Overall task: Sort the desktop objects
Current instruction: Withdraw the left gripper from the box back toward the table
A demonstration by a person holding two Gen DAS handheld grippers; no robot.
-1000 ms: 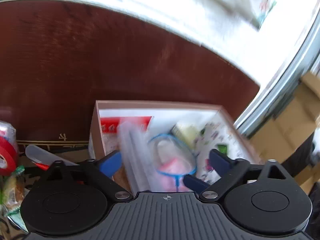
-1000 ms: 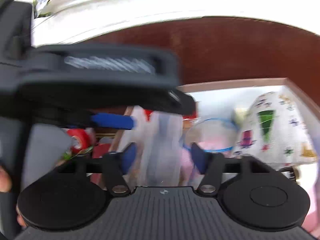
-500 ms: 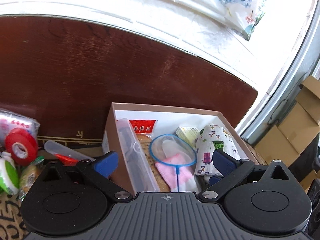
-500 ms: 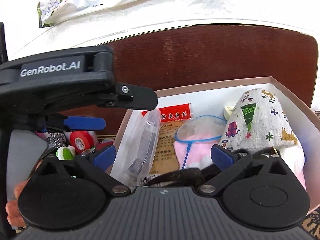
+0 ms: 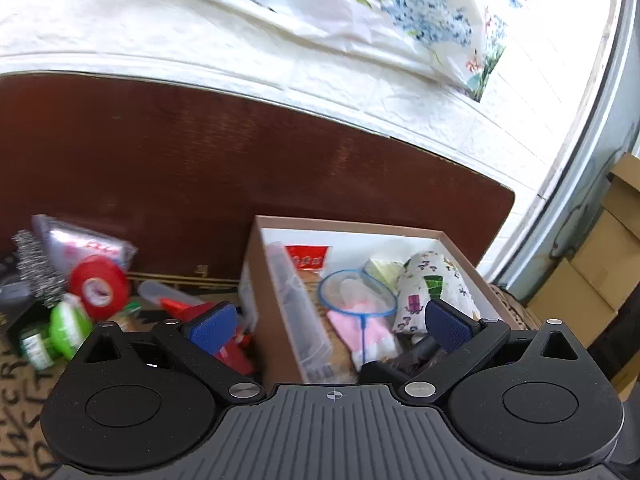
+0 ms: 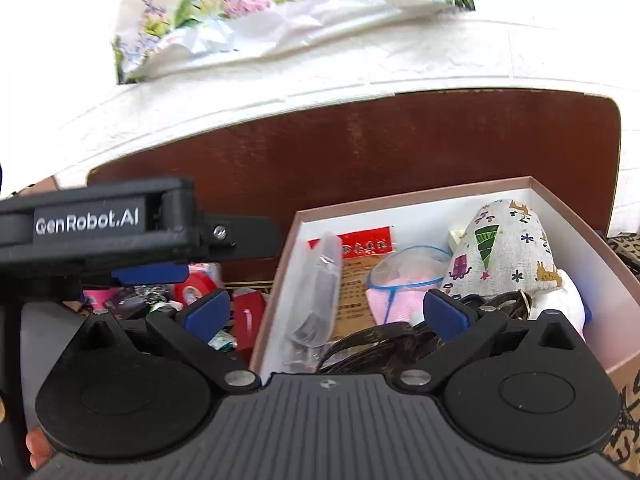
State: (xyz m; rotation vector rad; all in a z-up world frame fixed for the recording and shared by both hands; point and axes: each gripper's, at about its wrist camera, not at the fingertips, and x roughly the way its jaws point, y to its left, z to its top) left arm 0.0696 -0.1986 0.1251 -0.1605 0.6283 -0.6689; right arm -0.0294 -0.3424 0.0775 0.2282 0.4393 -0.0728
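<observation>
A brown cardboard box (image 5: 256,264) (image 6: 560,208) with a white inside holds a clear plastic case (image 5: 298,304) (image 6: 320,288), a red packet (image 5: 308,254), a blue-rimmed net (image 5: 356,292) (image 6: 404,268) over pink cloth, a patterned fabric pouch (image 5: 432,292) (image 6: 504,248) and black cords (image 6: 380,340). My left gripper (image 5: 330,324) is open and empty above the box's near left wall. My right gripper (image 6: 326,314) is open and empty above the box's near edge. The left gripper's body (image 6: 100,224) shows at the left of the right wrist view.
Left of the box lie a red tape roll (image 5: 100,286) (image 6: 198,284), a green and white object (image 5: 64,328), a silver tinsel piece (image 5: 34,264), a plastic bag (image 5: 80,240) and a red item (image 5: 236,350) (image 6: 248,316). A dark wooden board (image 5: 200,176) stands behind. Cardboard boxes (image 5: 600,272) stand right.
Both grippers have pulled back and up from the box and opened wide. The clear plastic case, between the right fingers a second ago, now lies in the box.
</observation>
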